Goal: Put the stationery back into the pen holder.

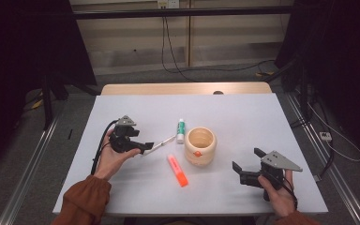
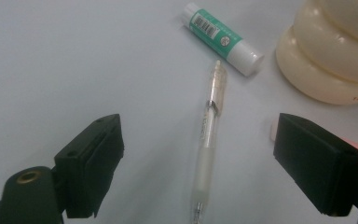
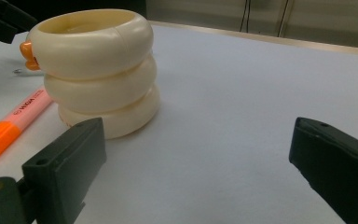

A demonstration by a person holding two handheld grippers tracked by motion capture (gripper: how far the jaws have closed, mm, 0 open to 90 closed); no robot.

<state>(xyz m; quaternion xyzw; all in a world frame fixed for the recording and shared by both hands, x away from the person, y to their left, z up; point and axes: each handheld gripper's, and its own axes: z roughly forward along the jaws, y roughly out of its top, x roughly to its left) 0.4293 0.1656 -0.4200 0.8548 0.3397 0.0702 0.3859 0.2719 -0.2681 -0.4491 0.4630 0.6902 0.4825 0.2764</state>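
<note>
Left tool (image 2: pixel 198 154) straddling pen (image 2: pixel 209 140), barcoded glue stick (image 2: pixel 223 38)

Ahead of my left gripper (image 2: pixel 198 154) the glue stick (image 2: pixel 223 38) and cream holder (image 2: pixel 328 60) crowd the pen (image 2: pixel 209 135). My right gripper (image 3: pixel 196 172) faces bare table (image 3: pixel 242 116), holder to its left.

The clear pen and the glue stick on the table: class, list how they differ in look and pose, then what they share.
The clear pen is slim and see-through with a metal clip; the glue stick is thicker, white with a green label and barcode. The pen lies between the open jaws of the left gripper; the glue stick lies beyond them, nearer the cream holder. Both lie flat on the white table.
</note>
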